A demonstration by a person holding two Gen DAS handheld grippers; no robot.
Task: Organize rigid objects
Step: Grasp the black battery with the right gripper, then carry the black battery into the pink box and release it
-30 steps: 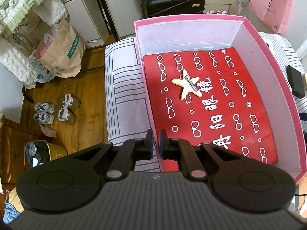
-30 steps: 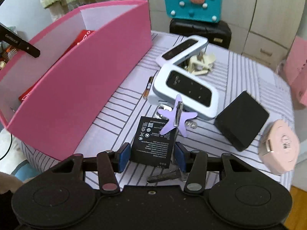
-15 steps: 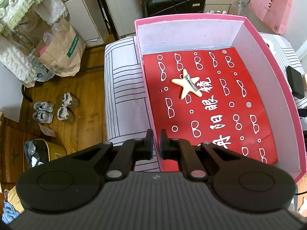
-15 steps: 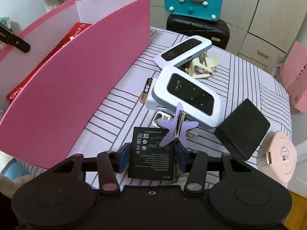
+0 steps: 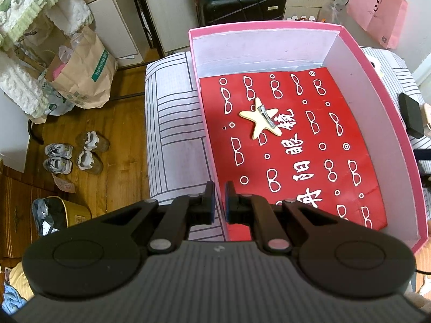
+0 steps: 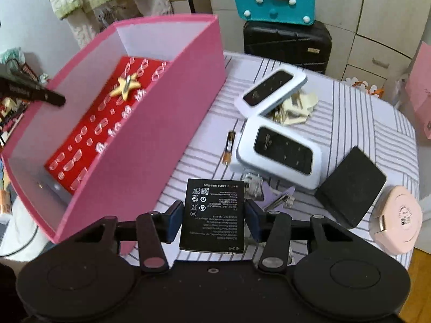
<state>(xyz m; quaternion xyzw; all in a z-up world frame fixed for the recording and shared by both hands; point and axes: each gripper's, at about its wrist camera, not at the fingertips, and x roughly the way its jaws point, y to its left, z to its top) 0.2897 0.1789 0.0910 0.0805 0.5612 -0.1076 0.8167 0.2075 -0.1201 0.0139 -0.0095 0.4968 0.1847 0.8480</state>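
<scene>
My right gripper (image 6: 214,215) is shut on a flat black battery (image 6: 212,215) and holds it above the striped table, right of the pink box (image 6: 150,145). The box has a red printed sheet on its floor (image 5: 296,145) with a cream star hair clip (image 5: 262,119) lying on it; the clip also shows in the right wrist view (image 6: 126,86). My left gripper (image 5: 218,202) is shut on the box's near left wall (image 5: 215,177).
On the table right of the box lie two white pocket routers (image 6: 280,153) (image 6: 270,90), a small brown battery (image 6: 229,148), a purple star clip (image 6: 280,196), a black block (image 6: 350,185), a pink round case (image 6: 396,215) and cream clips (image 6: 296,107). A suitcase (image 6: 285,43) stands behind.
My right gripper has lifted the black battery off the table and risen, so the box's inside now shows. The left gripper has not moved.
</scene>
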